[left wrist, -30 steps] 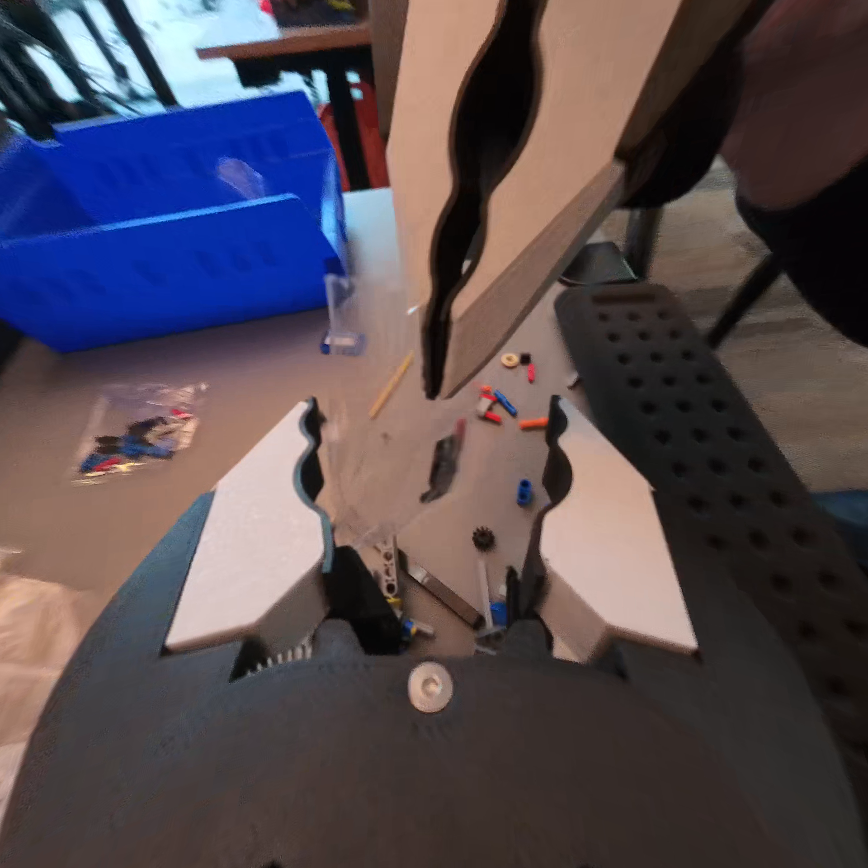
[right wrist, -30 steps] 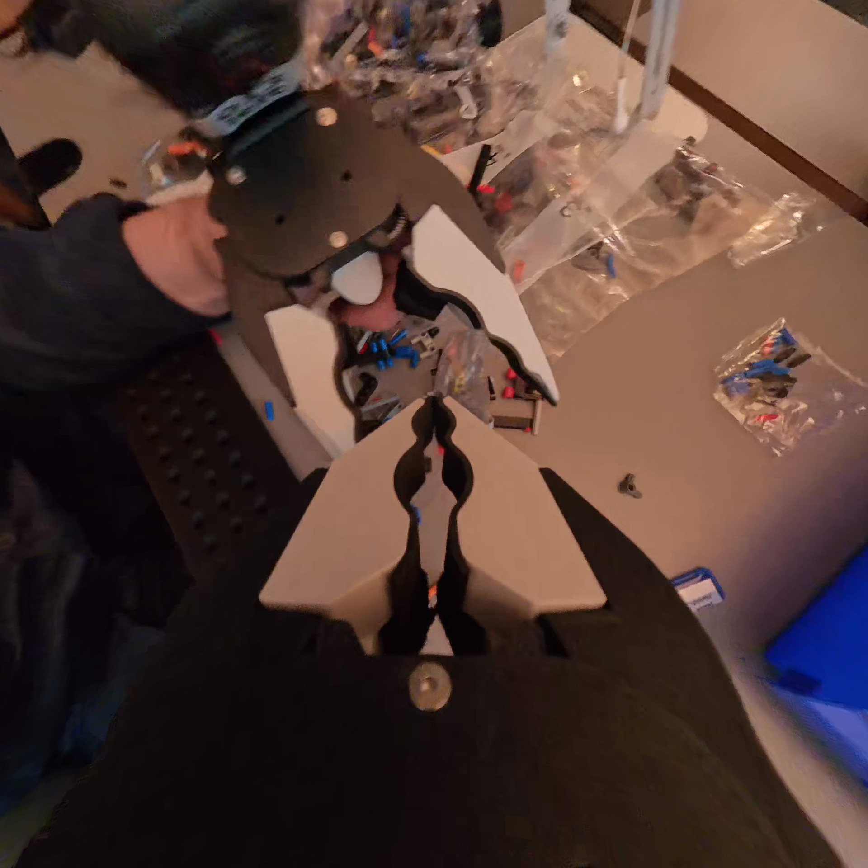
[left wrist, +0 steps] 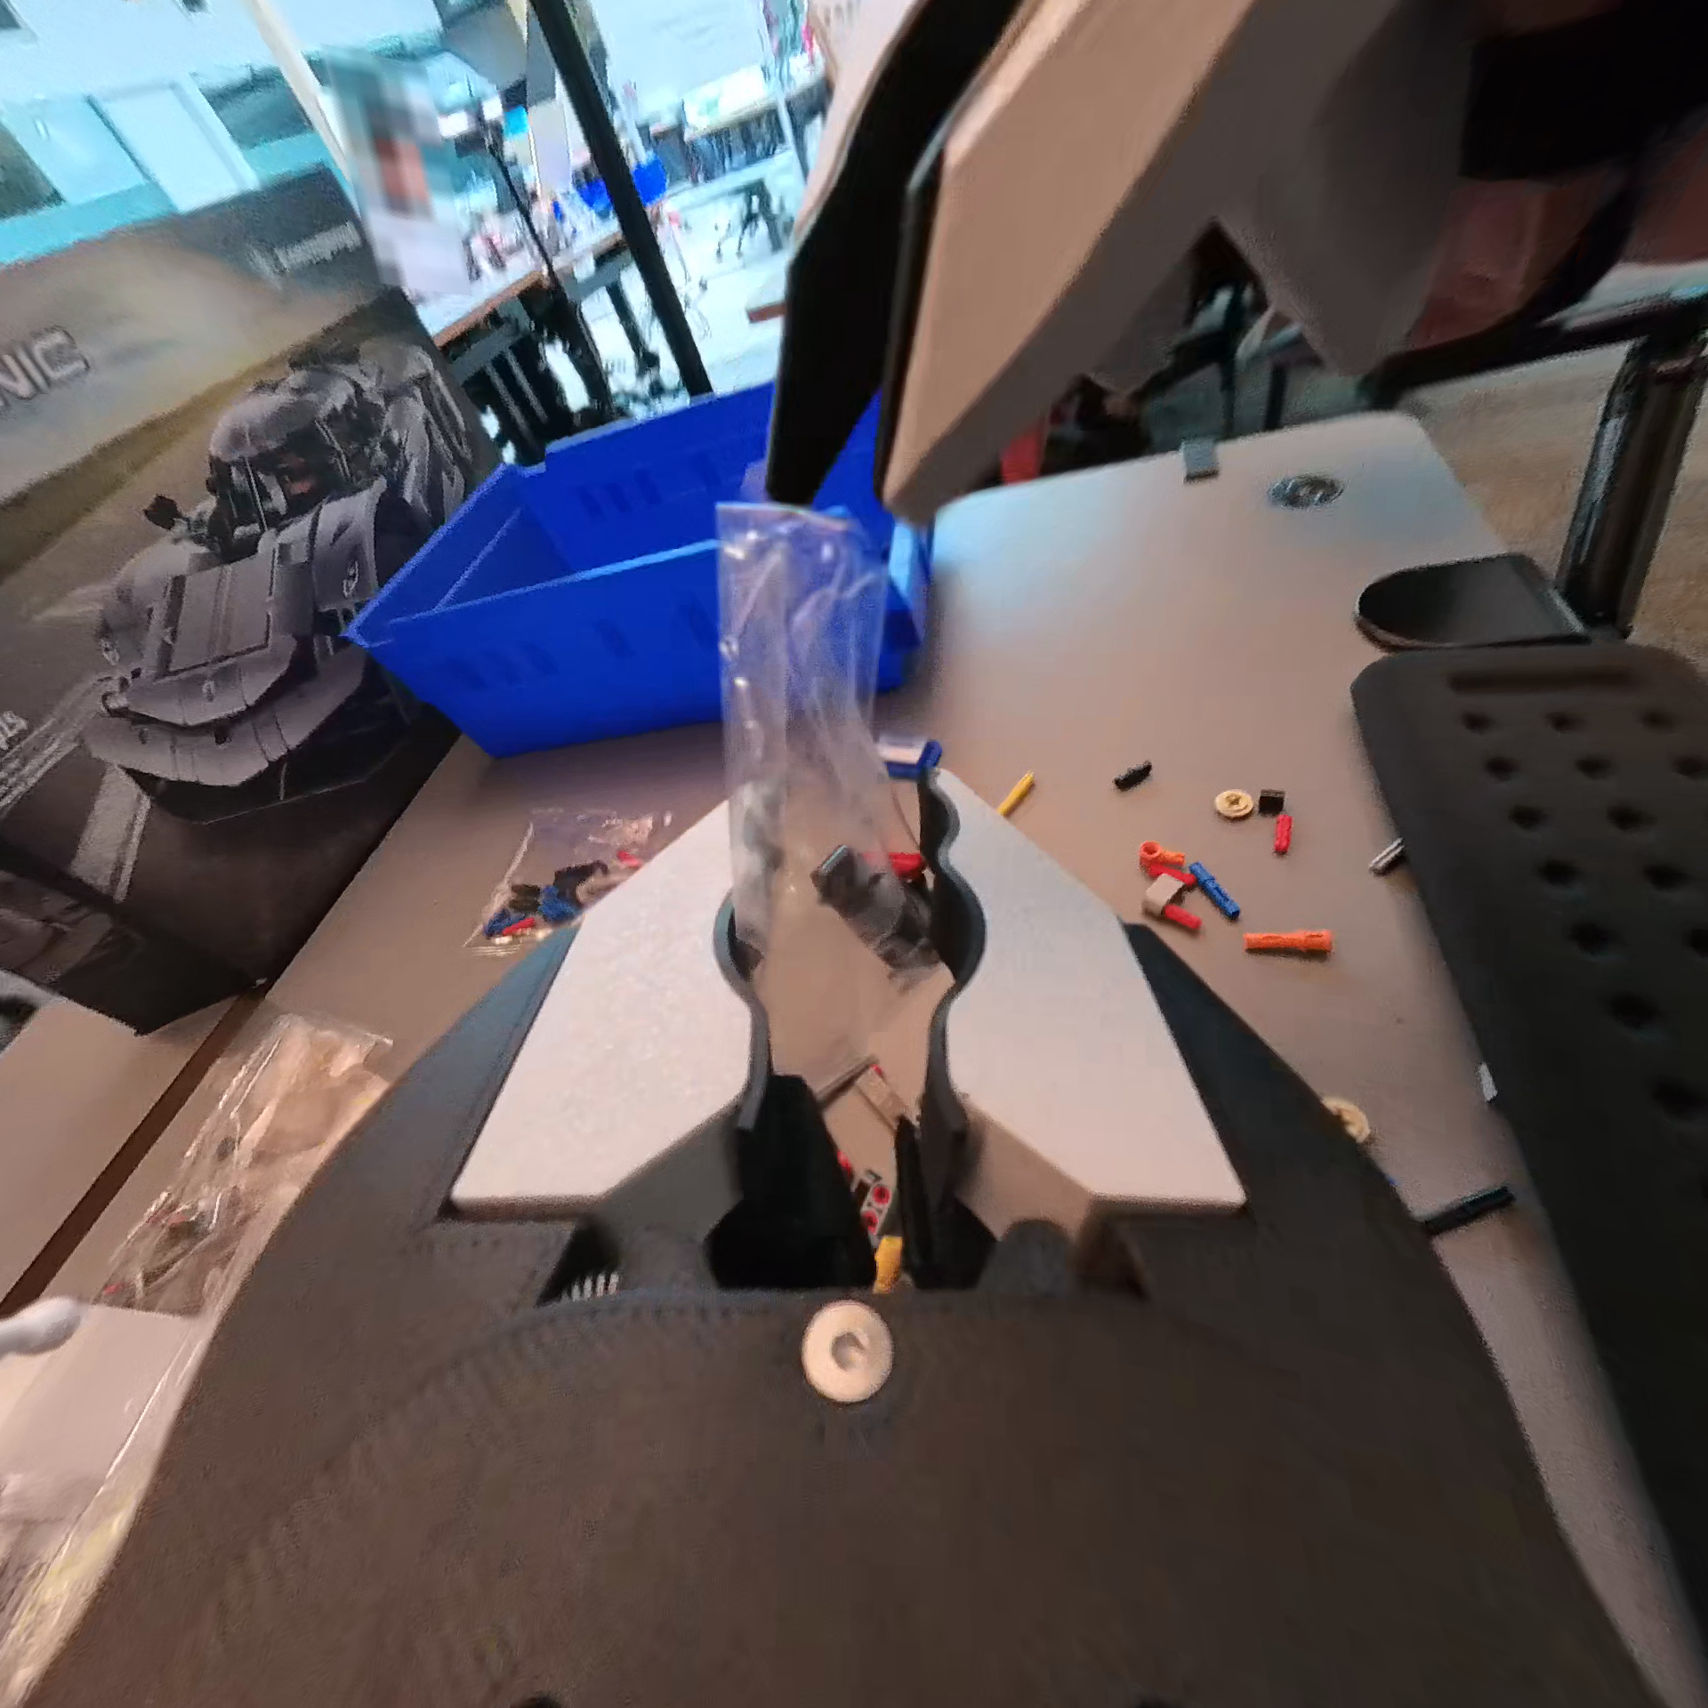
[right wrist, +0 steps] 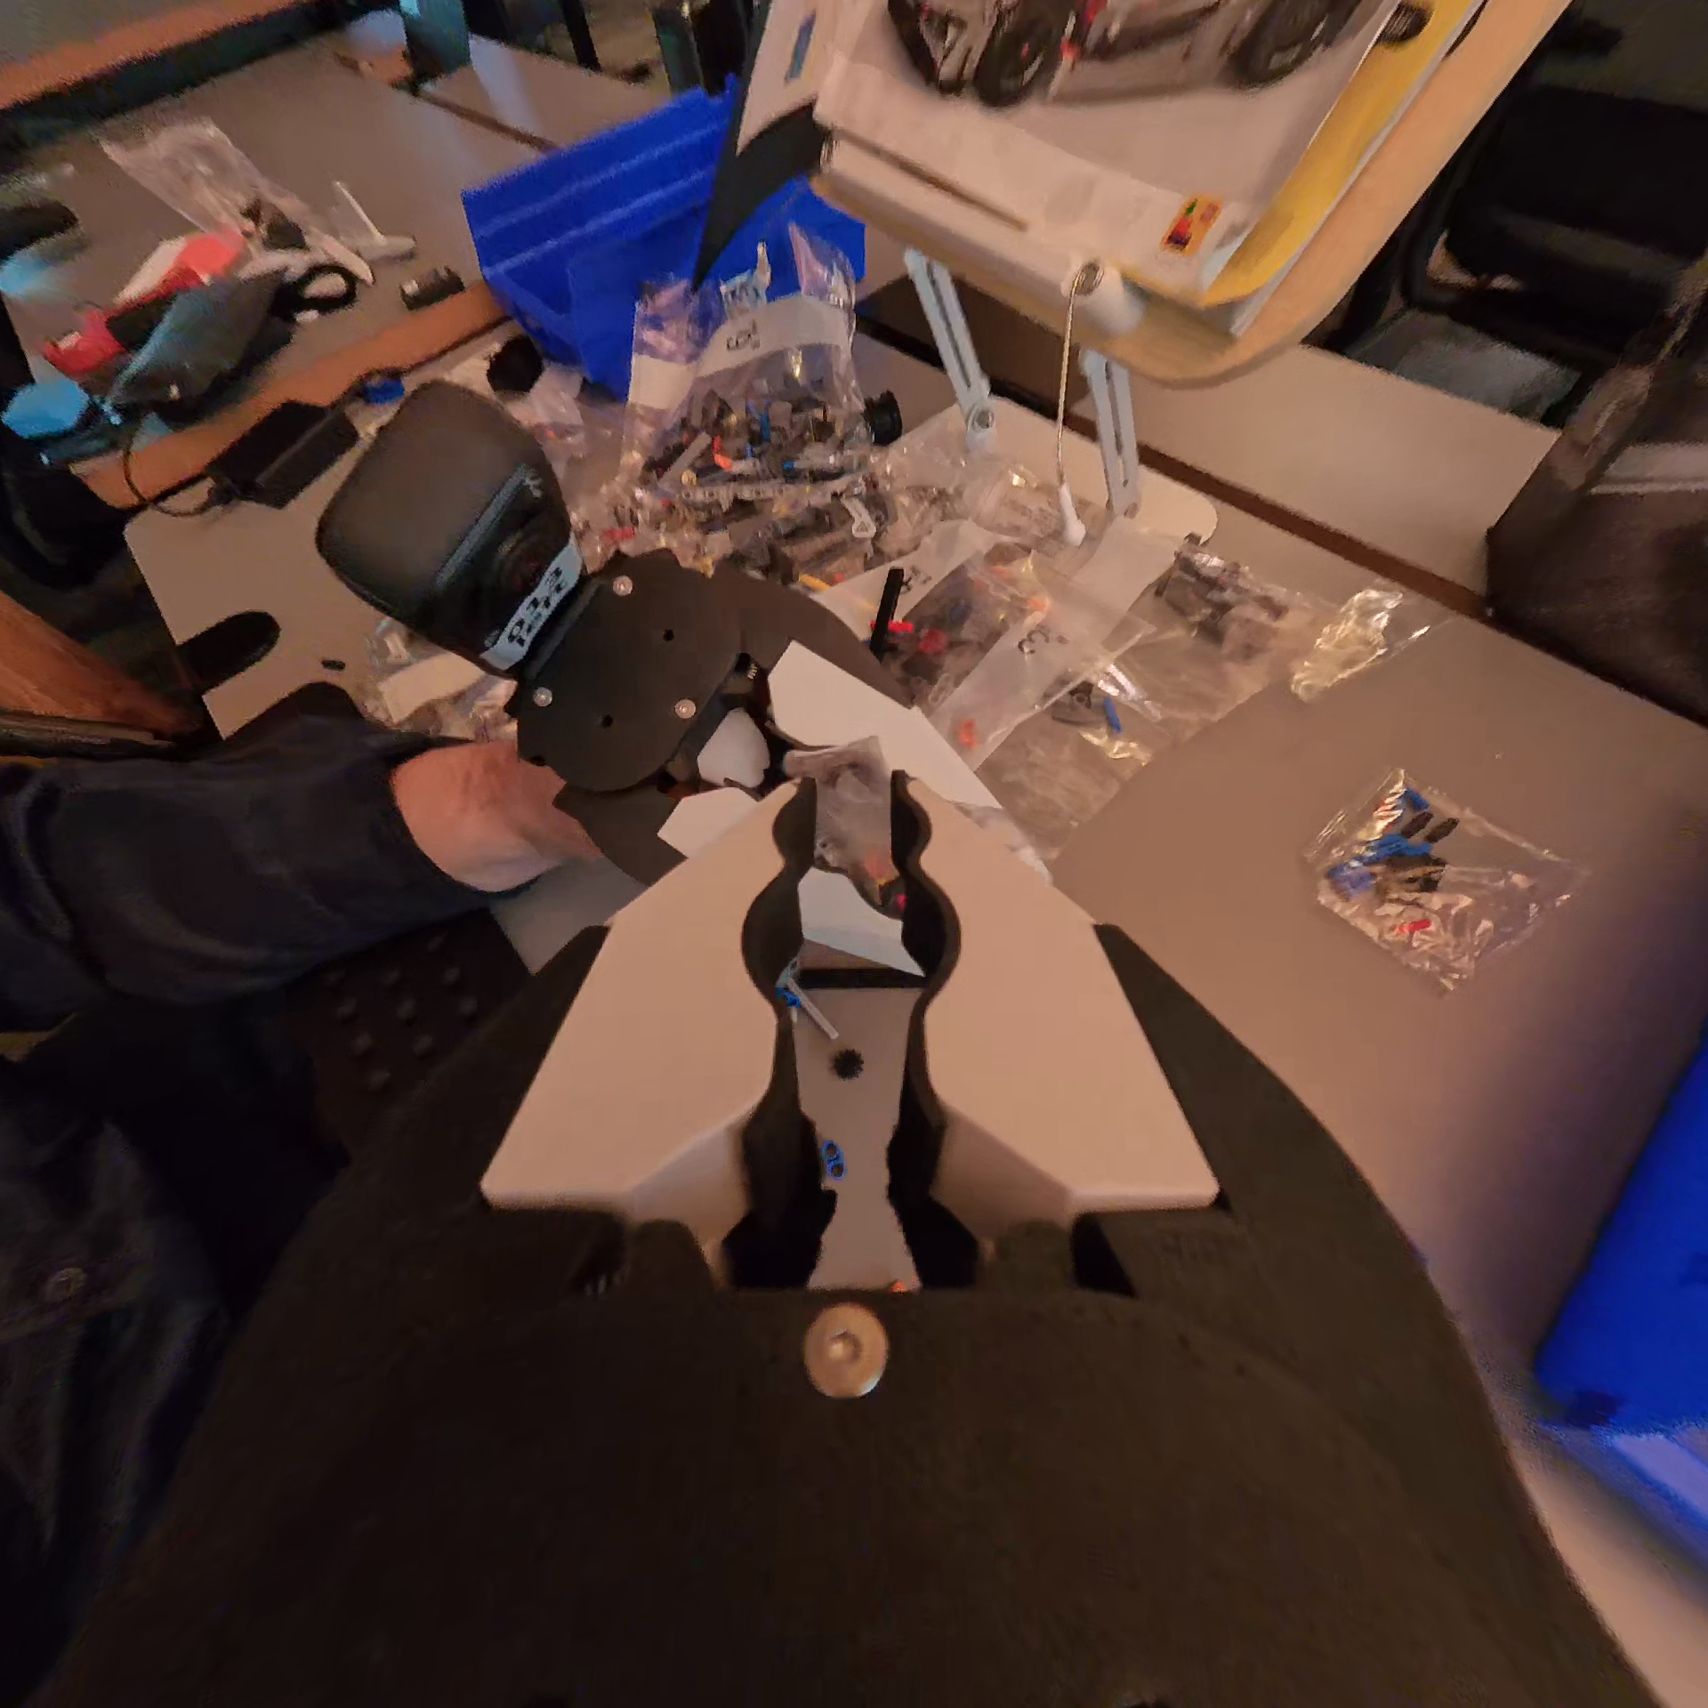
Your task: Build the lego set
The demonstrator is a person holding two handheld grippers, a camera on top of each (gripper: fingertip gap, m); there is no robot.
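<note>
Your left gripper (left wrist: 836, 887) has its fingers part-closed around the lower end of a clear bag (left wrist: 804, 702); the gap between them is plain, so real pinch contact can't be confirmed. The bag stands upright between your two grippers. Its top edge runs up to the right gripper (left wrist: 836, 494), seen from the side in the left wrist view with fingers nearly together at the bag's edge. In the right wrist view the same fingers (right wrist: 846, 799) look narrowly parted with the bag (right wrist: 855, 832) crumpled between the tips; the contact point is hidden by plastic and glare, so the grip can't be read. A few dark and red parts sit low in the bag, too blurred to identify. Loose parts (left wrist: 1211, 878) lie scattered on the surface (left wrist: 1155, 647) right of your left gripper: red, blue, orange, tan pins, shapes small and soft. A second small bag (right wrist: 1428, 873) lies flat on the surface, well apart. The blue bin (left wrist: 601, 628) is behind the held bag, partly covered by it. The box (left wrist: 185, 628) is cut off at the left edge. More bags (right wrist: 767, 471) pile up behind your left hand (right wrist: 481, 813). The chair (left wrist: 1553, 832) is cut off right.
</note>
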